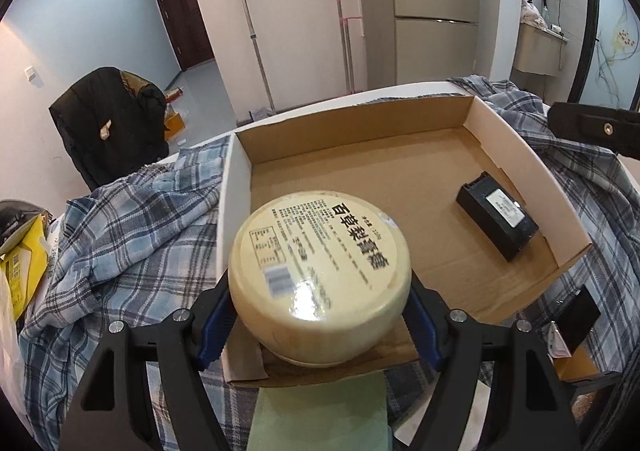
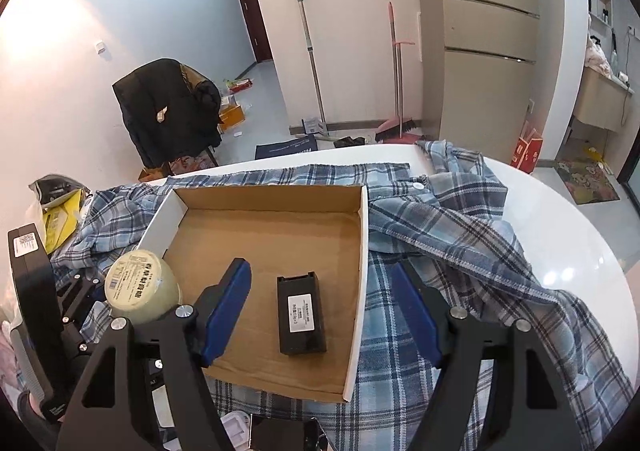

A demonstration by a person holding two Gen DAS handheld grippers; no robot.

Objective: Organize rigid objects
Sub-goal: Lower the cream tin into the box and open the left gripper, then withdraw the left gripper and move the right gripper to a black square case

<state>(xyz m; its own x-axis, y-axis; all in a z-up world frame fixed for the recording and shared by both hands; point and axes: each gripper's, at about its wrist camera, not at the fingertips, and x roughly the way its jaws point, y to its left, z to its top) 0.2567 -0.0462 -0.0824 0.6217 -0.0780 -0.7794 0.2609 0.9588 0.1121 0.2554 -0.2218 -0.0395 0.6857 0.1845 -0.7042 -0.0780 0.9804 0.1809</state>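
Note:
My left gripper (image 1: 320, 325) is shut on a round cream jar (image 1: 320, 275) with a printed label, holding it at the near left corner of an open cardboard box (image 1: 360, 167). A black battery pack (image 1: 498, 221) lies flat in the box at the right. In the right wrist view my right gripper (image 2: 324, 315) is open and empty, hovering over the box (image 2: 276, 235) above the battery pack (image 2: 301, 317). The jar (image 2: 138, 291) shows there at the box's left wall, held by the left gripper.
The box sits on a blue plaid shirt (image 2: 448, 219) spread over a white round table (image 2: 560, 235). A yellow package (image 1: 24, 263) lies at the left. A small black object (image 1: 576, 319) lies right of the box. A chair with a black coat (image 2: 168, 111) stands beyond.

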